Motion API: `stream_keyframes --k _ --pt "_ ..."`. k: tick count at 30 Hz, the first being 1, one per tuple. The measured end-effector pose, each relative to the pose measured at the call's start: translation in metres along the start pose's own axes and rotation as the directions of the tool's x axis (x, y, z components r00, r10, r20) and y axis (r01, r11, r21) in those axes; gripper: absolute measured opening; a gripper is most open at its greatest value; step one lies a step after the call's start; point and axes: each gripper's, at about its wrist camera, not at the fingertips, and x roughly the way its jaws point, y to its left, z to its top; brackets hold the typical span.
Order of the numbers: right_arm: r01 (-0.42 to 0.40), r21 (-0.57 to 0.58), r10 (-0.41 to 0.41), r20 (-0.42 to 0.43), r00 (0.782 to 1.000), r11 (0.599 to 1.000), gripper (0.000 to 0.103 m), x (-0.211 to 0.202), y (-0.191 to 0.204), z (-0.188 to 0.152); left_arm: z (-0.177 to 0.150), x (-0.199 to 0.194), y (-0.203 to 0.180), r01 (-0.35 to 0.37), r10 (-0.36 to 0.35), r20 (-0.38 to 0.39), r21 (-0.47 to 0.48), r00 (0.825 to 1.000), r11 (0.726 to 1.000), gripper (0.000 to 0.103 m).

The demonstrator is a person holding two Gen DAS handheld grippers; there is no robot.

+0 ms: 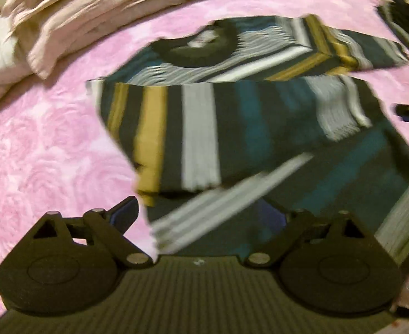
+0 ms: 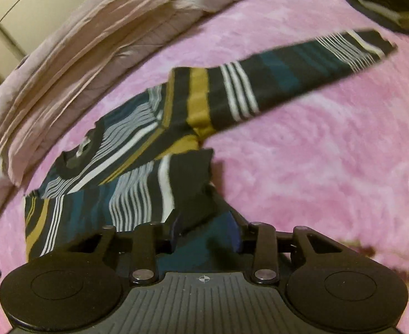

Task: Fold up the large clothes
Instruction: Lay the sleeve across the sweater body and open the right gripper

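Two grippers hang low over the striped sweater (image 1: 232,128) spread on the pink bed (image 1: 51,144), the left gripper (image 1: 204,217) with jaws released wide astride the hem, the right gripper (image 2: 204,239) half-parted around a fold of cloth, seemingly letting it settle flat.

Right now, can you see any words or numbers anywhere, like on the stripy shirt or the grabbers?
No words or numbers can be read.
Neck tag on the striped shirt: a pale patch inside the collar, too blurred to read.
Left gripper: only a small crosshair mark on its body, no text.
Right gripper: the same crosshair mark, no text.
Pink blanket: pattern only.
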Motion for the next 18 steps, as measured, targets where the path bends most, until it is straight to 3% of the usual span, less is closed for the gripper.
stream_keyframes --k 2,4,10,12,13,14,18 --pt "-0.013 -0.048 0.012 -0.006 1.0 0.999 0.034 0.007 0.012 0.009 0.011 0.016 0.025 -0.03 0.031 0.011 -0.039 0.999 0.999 0.079" --pt "-0.034 -0.121 0.032 -0.021 0.999 0.992 0.034 0.018 0.027 0.015 0.025 0.033 0.051 -0.048 0.051 0.022 -0.091 0.998 0.995 0.077" --pt "-0.062 -0.289 0.044 -0.068 0.997 0.955 0.035 0.064 0.063 0.02 0.073 0.082 0.105 -0.016 0.035 0.095 -0.196 0.995 0.981 0.068" --pt "-0.064 -0.292 0.039 -0.089 0.995 0.954 0.035 0.076 0.066 0.018 0.086 0.097 0.117 -0.012 0.033 0.101 -0.195 0.994 0.981 0.054" --pt "-0.064 -0.301 0.037 -0.097 0.995 0.952 0.035 0.081 0.068 0.016 0.09 0.104 0.123 -0.008 0.027 0.096 -0.197 0.995 0.98 0.028" --pt "-0.066 -0.316 0.034 -0.104 0.994 0.947 0.035 0.085 0.071 0.014 0.095 0.112 0.13 -0.004 0.021 0.084 -0.201 0.996 0.98 0.012" --pt "-0.088 -0.351 0.046 -0.128 0.991 0.932 0.035 0.094 0.081 0.007 0.098 0.123 0.138 0.019 -0.008 0.075 -0.148 0.997 0.989 0.008"
